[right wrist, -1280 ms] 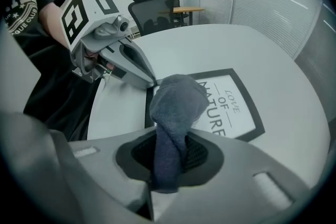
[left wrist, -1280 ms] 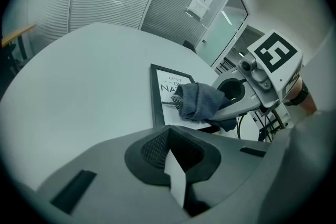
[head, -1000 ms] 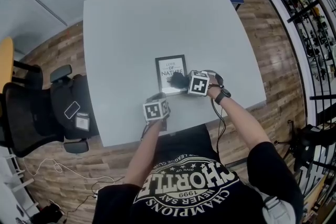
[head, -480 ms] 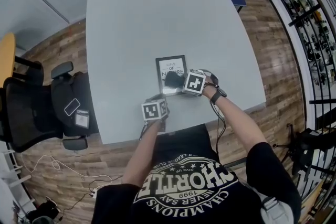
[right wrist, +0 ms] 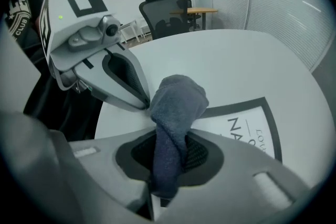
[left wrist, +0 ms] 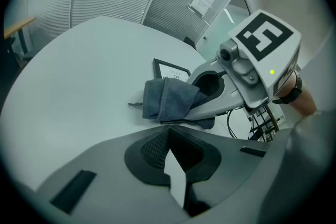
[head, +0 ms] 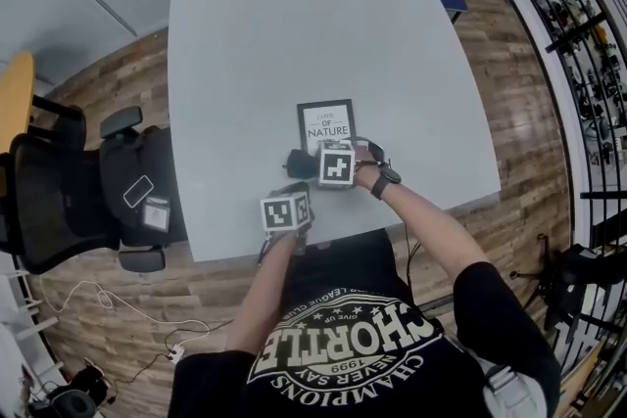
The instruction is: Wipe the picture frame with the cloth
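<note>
1. A pale grey table fills the head view, ringed by wood-plank floor, with a black office chair off its left side.
2. A person in a black printed T-shirt leans over the near edge, a gripper in each hand.
3. The picture frame lies flat and face up near the table's middle, closer to the near edge. It is a thin black border around a white print reading "NATURE".
4. The right gripper is clamped tight on a dark blue-grey cloth. The bunched end sticks out past the jaws just beside the frame's near left corner and appears to rest on the table, not on the print.
5. The left gripper sits nearest the person, close behind the right one. Its jaws are drawn together and hold nothing.
6. Handling, as judged: the frame looks light and stiff, with a smooth front that may be glazed and so breakable. On this slick tabletop it is likely to slide under a firm stroke.
7. Steadying it calls for pressure on the black border or an outer edge, not on the print. The cloth is soft and limp, so the grip on its gathered middle suits light, sweeping passes.
</note>
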`<state>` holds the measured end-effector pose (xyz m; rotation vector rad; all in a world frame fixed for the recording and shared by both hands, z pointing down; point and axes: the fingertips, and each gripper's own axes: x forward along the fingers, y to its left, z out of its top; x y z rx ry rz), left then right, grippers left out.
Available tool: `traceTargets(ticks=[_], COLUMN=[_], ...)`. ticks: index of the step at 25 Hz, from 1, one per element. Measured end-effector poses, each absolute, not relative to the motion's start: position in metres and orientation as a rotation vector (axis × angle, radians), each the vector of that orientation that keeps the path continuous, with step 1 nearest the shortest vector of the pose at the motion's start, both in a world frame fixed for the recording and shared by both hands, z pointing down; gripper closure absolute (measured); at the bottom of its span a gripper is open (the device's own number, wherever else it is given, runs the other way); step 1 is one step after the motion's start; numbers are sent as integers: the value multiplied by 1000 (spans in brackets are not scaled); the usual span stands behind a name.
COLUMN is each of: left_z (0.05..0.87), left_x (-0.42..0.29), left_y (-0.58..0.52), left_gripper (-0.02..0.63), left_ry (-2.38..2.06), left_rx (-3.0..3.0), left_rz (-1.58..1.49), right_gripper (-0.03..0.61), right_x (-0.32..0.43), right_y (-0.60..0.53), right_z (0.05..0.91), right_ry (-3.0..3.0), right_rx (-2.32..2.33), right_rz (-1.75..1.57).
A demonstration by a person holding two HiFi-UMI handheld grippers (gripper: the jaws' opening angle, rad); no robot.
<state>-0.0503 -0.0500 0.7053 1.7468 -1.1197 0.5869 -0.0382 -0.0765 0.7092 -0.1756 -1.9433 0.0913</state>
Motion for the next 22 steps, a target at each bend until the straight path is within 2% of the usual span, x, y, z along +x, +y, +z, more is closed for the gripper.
traceTargets(ticks=[6,22], left_z=[707,695], left_x=[-61,-59], left_y=[-50,-60], left_gripper=[609,610], left_ry=[-1130,-1116], left_rx=[1728,1755], left_rz=[580,559], right_gripper=[508,508], right_x=[-21,97], right_y=[-75,-80], right_z=[713,717], right_ry=[-1909,-1814], right_rx=[-172,31], right_rz=[63,168])
